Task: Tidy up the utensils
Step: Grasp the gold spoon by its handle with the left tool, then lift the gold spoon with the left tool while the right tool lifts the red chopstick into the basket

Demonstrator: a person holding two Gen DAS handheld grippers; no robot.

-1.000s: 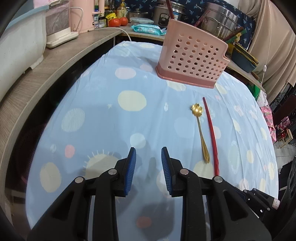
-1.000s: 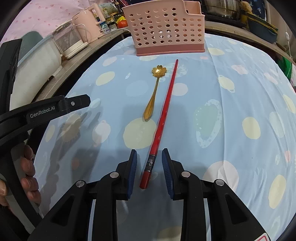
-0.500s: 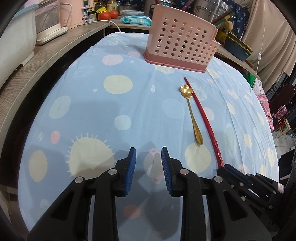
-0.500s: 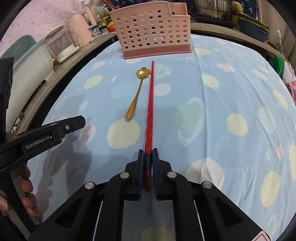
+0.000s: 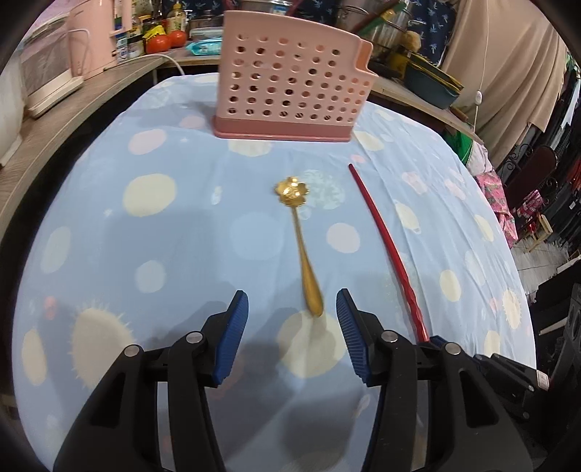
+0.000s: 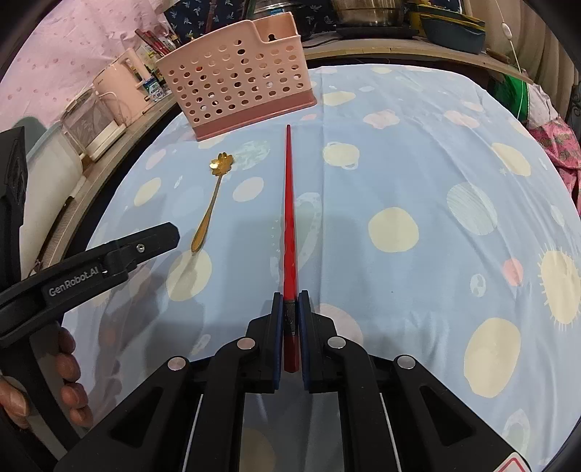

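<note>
A gold spoon point(image 5: 300, 247) with a flower-shaped bowl lies on the blue spotted tablecloth point(image 5: 181, 225); it also shows in the right wrist view point(image 6: 210, 207). My left gripper point(image 5: 292, 308) is open, its jaws either side of the spoon's handle end, not touching it. My right gripper point(image 6: 289, 305) is shut on the thick end of a red chopstick point(image 6: 289, 218), which points toward the pink perforated utensil holder point(image 6: 236, 72). The chopstick point(image 5: 388, 250) and the holder point(image 5: 290, 76) also show in the left wrist view.
A wooden counter point(image 5: 54, 127) curves along the left with a pink kettle point(image 5: 94, 32), tomatoes point(image 5: 167, 40) and bottles. Pots and dishes point(image 5: 428, 80) crowd the back right. The left gripper's arm point(image 6: 90, 265) and a hand show at the right view's left edge.
My left gripper opened wider and moved right to straddle the spoon's handle end. My right gripper closed on the red chopstick's end and holds it.
</note>
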